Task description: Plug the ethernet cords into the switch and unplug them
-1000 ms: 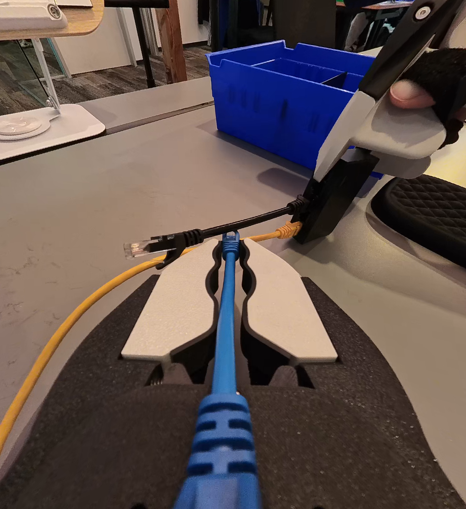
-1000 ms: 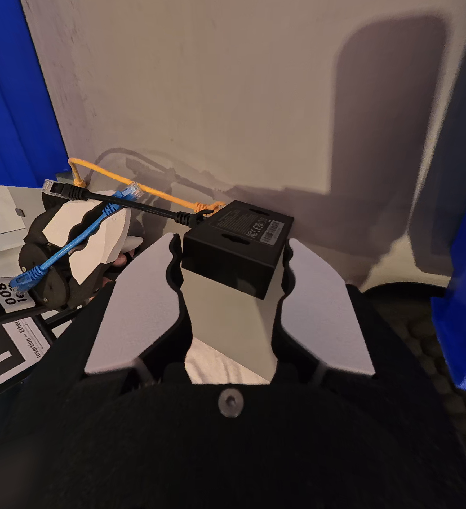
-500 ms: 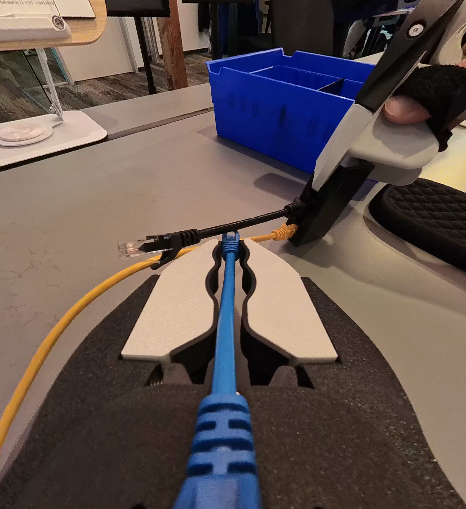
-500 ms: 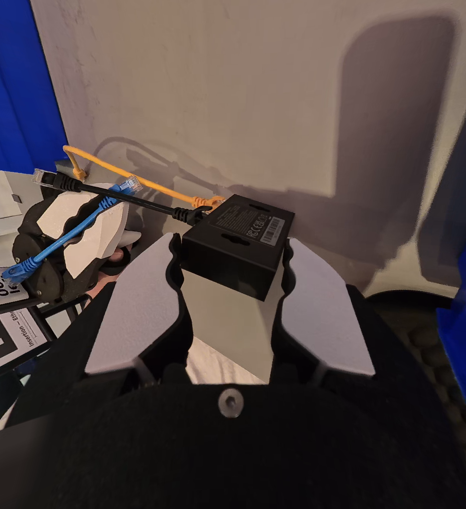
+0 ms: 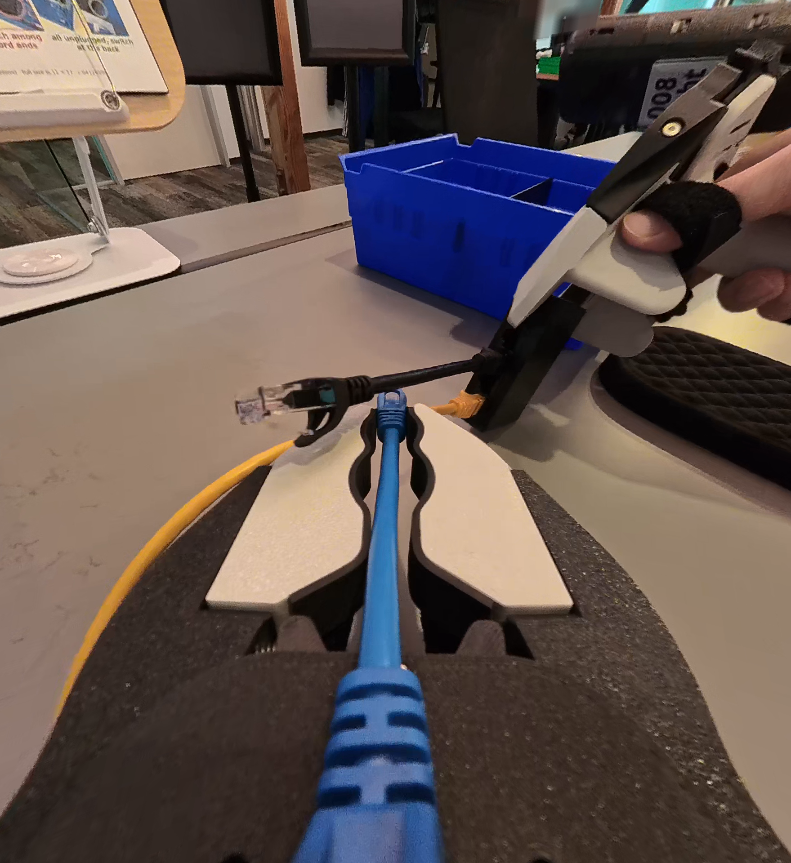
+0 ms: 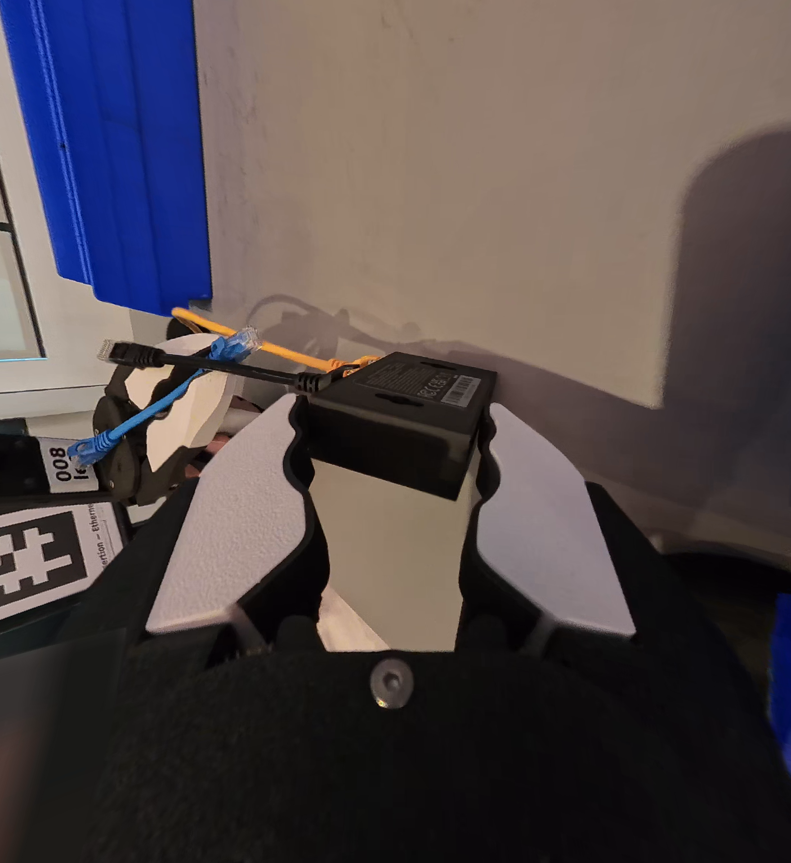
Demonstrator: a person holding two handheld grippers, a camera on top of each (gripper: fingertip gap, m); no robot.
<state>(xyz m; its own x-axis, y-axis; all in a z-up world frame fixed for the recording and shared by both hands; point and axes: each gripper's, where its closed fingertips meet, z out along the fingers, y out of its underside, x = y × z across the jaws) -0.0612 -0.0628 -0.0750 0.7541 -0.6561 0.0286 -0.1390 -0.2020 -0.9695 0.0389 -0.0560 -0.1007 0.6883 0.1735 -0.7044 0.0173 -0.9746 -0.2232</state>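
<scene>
**Blue Cord Alignment to Switch**

The left tool [image 5: 391, 411] is clamped on the blue cord [image 5: 384, 537], its plug pointing far along the tool's long axis. Beyond it, far and right, the switch [image 5: 524, 364] stands tilted on the tabletop [image 5: 150, 373], gripped across its body by the right tool [image 6: 393, 420]. The black cord [image 5: 412, 376] and yellow cord [image 5: 463, 404] are seated in its port face. The blue plug lies just left of that face; the left tool is nearer.

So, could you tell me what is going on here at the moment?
A person works two handheld grippers. The right gripper clamps the black switch, tilted up on the table, with the black cord and yellow cord plugged in. The left gripper grips the blue cord, its plug aimed at the switch, not yet inserted.
</scene>
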